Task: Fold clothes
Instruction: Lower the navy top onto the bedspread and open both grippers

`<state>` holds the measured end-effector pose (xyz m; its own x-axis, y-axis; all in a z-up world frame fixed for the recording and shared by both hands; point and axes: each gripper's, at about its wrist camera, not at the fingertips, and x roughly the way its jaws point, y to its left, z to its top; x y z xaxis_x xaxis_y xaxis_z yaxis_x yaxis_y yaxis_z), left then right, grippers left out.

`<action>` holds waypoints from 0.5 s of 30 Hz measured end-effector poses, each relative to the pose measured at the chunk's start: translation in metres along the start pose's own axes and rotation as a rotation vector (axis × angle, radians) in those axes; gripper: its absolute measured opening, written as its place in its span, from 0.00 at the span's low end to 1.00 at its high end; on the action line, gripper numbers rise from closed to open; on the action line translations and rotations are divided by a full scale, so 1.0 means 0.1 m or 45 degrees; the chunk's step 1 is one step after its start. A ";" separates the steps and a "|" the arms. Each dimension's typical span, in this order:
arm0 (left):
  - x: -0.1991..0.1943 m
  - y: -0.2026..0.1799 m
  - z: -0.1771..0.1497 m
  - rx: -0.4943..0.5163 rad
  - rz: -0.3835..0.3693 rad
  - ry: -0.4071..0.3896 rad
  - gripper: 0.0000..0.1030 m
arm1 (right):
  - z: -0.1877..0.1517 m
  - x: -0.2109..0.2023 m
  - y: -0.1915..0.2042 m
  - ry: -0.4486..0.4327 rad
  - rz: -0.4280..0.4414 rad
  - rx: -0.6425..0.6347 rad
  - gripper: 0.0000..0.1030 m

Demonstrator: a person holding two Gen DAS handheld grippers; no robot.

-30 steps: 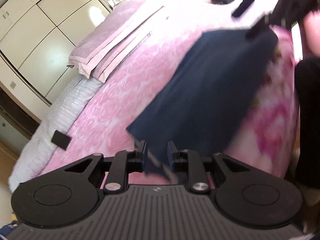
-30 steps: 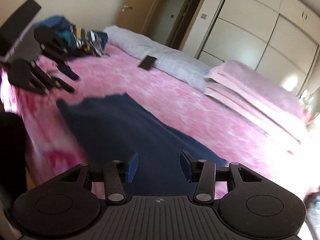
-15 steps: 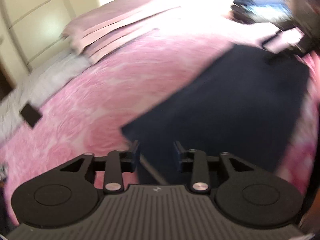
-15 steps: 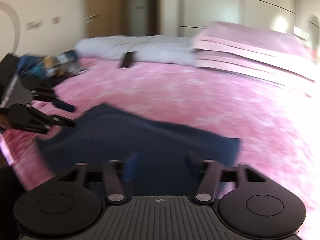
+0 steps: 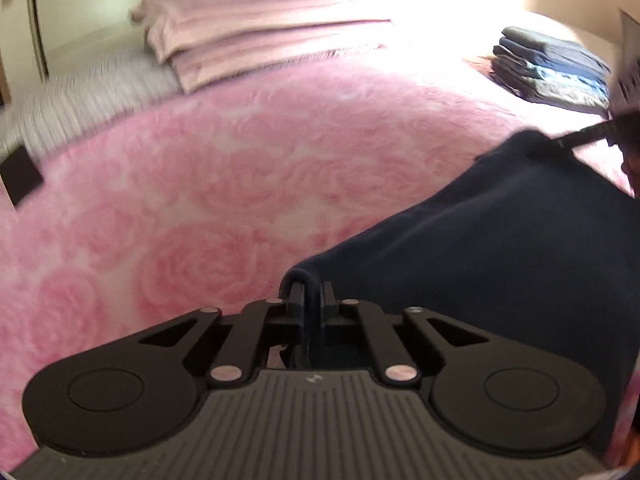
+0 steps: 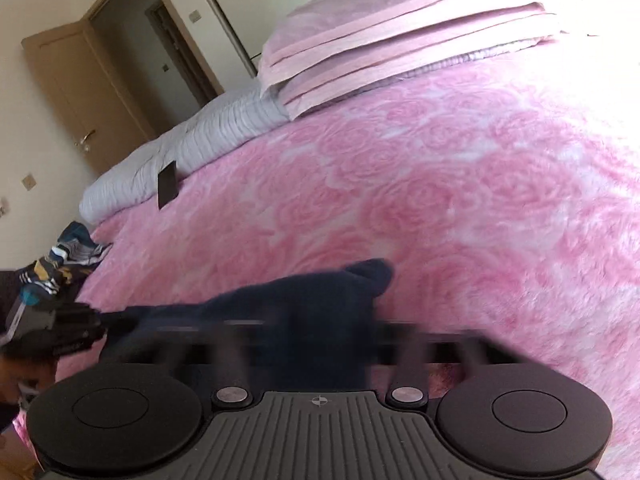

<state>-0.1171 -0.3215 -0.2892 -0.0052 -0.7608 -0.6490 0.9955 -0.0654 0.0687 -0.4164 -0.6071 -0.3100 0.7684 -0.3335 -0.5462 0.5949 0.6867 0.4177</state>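
Pinching the near corner of the navy cloth [image 5: 500, 248], the left claw [image 5: 308, 300] has its jaws pressed together on a fold of the fabric, which rises between them. The right claw [image 6: 312, 332] is blurred in its own view; its jaws are closing with the cloth's other corner between them, though whether they already press on it cannot be told. In the left view its fingers [image 5: 584, 136] meet the cloth's far corner at the right edge. The cloth lies on the pink rose blanket [image 5: 240, 184], at the near edge of the bed, stretched from one claw to the other, dark, plain and softly creased. Nothing lies on top of it. Farther off, a small black flat thing [image 6: 167, 190] rests at the edge of the grey quilt [image 6: 208, 140]; folded pink bedding [image 5: 256, 28] lies beyond; a stack of folded clothes [image 5: 552, 68] sits at the far right; a heap of unfolded clothes [image 6: 60, 268] lies to the left.
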 end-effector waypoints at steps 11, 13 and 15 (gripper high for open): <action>-0.93 -0.23 -0.19 0.124 -0.156 -0.356 0.02 | -0.41 -0.97 0.45 -0.389 0.208 -0.460 0.09; -0.97 -0.22 -0.19 0.112 -0.129 -0.346 0.02 | -0.45 -1.04 0.37 -0.397 0.209 -0.427 0.09; -0.95 -0.19 -0.17 0.101 -0.088 -0.333 0.02 | -0.45 -1.02 0.30 -0.383 0.195 -0.402 0.09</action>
<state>-0.1340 -0.2371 -0.2423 -0.1075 -0.8930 -0.4370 0.9814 -0.1656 0.0969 -0.4880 -0.5236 -0.2745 0.9038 -0.3538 -0.2409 0.4044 0.8901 0.2102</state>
